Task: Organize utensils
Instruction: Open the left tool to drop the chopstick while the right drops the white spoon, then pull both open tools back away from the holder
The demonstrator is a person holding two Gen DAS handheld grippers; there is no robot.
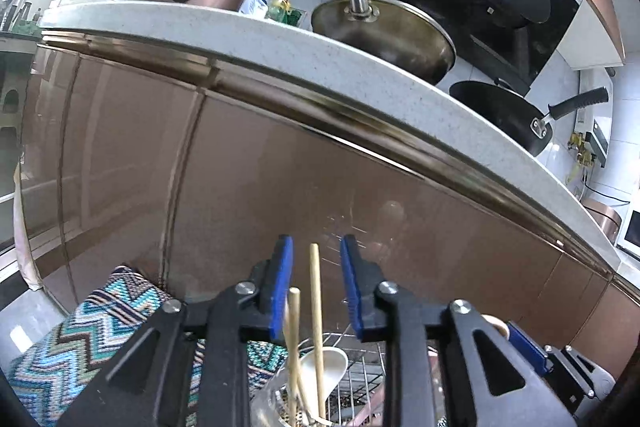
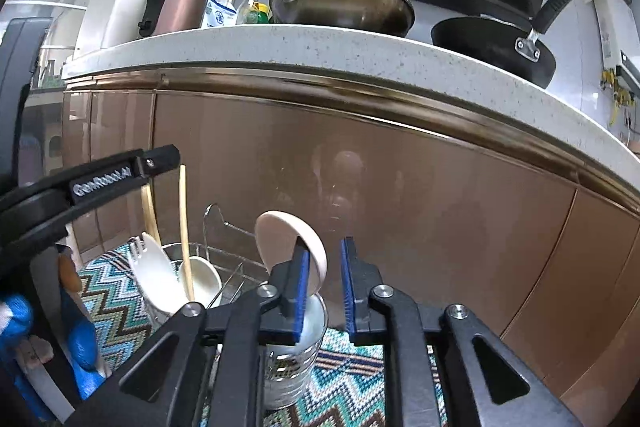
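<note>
Hovering over the glass holder [image 1: 280, 403] on the patterned mat [image 1: 100, 339], the left gripper [image 1: 316, 287] has its fingers apart around two upright chopsticks [image 1: 316, 307], gripping neither. Right gripper [image 2: 324, 287] likewise gapes beside the wooden spoon [image 2: 280, 239]. Closing off-centre could tip the holder.

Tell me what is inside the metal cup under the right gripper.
The metal cup holds a wooden spoon, bowl end up. Its handle and the cup's bottom are hidden by the right gripper.
</note>
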